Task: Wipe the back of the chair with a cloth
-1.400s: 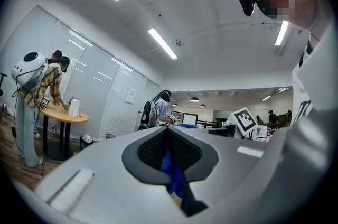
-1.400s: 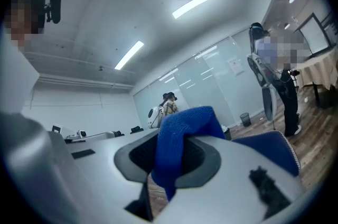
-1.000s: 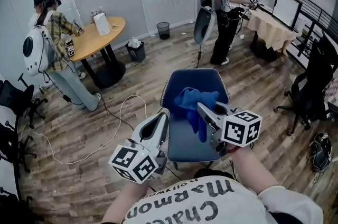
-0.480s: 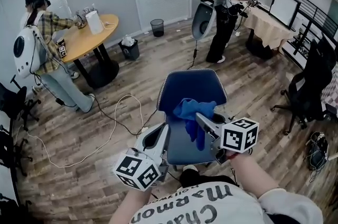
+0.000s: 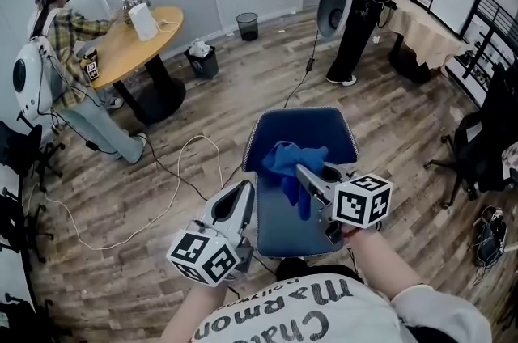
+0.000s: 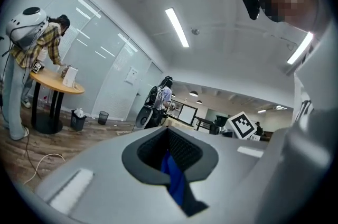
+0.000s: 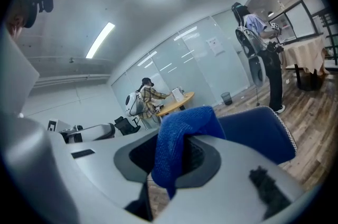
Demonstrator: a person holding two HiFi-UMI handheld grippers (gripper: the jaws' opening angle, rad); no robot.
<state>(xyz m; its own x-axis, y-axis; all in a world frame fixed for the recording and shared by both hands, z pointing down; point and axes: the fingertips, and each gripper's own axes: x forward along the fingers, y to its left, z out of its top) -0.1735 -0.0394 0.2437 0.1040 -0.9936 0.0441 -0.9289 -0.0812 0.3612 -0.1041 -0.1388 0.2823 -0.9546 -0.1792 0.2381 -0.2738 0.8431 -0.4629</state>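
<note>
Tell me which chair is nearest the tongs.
The blue chair, just ahead of the left tongs and of the right tongs with the cloth. The black chairs stand far off by the room's edges.

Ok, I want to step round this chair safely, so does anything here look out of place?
Nothing spilled or broken. A white cable lies in loose loops on the wooden floor left of the blue chair, which could trip someone. The blue cloth hangs bunched from the right claw, not spread flat.

Two hand-held grippers (image 5: 243, 196) (image 5: 306, 174), one cloth (image 5: 291, 162), one chair (image 5: 306, 131), two bins (image 5: 248, 25) (image 5: 202, 61).
</note>
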